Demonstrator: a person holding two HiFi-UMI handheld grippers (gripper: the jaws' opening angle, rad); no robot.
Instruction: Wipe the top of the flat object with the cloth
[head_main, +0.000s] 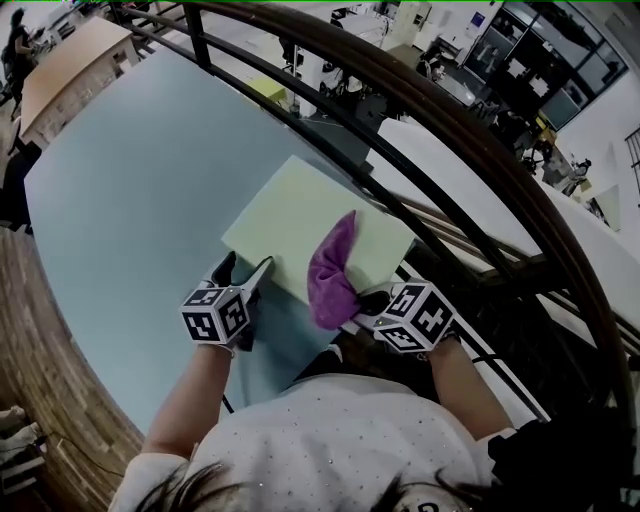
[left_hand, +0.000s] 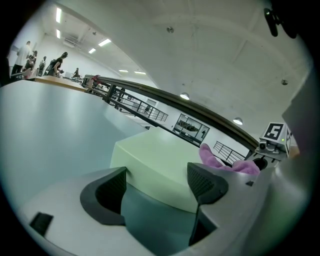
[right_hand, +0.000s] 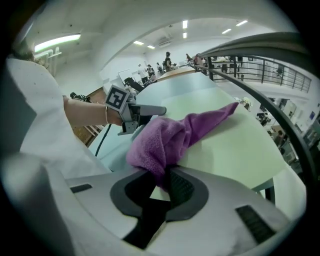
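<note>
Purple cloth (right_hand: 172, 132) is pinched at one bunched end between the closed jaws of the right tool (right_hand: 162, 184). The rest of it trails forward across the top of a pale green flat board (head_main: 300, 215). That board lies on a light blue-grey surface (head_main: 120, 220), towards the person's right side of it. The left tool (left_hand: 157, 182) sits at the board's near edge with its jaws wide apart and nothing held. The board's edge shows in the gap just beyond them. The cloth lies between the two tools.
</note>
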